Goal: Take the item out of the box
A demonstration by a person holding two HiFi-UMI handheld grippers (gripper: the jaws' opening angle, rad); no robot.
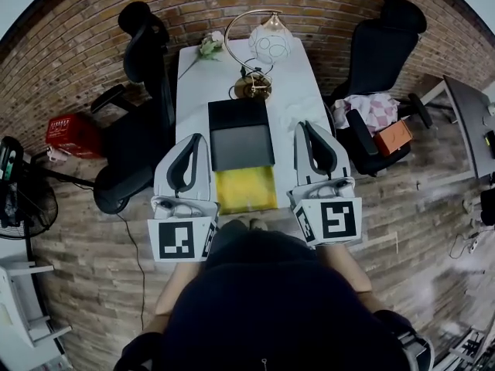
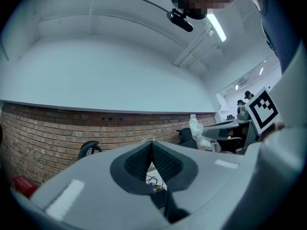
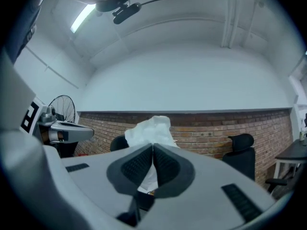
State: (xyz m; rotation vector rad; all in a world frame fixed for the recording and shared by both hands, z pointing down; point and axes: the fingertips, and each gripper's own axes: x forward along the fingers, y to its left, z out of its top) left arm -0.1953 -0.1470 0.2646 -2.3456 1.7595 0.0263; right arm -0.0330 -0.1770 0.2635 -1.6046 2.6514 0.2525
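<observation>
Lower left of centre: left tongs (image 1: 196,139) at the left edge of the white tabletop (image 1: 193,76), jaws pressed together, nothing gripped. Centre frame, between both tongs: black box (image 1: 239,116), a grey panel (image 1: 242,148) on its lower part, a yellow sheet (image 1: 246,189) touching just below. To its right: right tongs (image 1: 308,126), jaws fully closed, empty. Top: globe lamp (image 1: 269,43).

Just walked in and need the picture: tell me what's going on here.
A person holds the left gripper and the right gripper on either side of a black box on the white table. Both sets of jaws are shut with nothing between them, and neither touches the box.
</observation>
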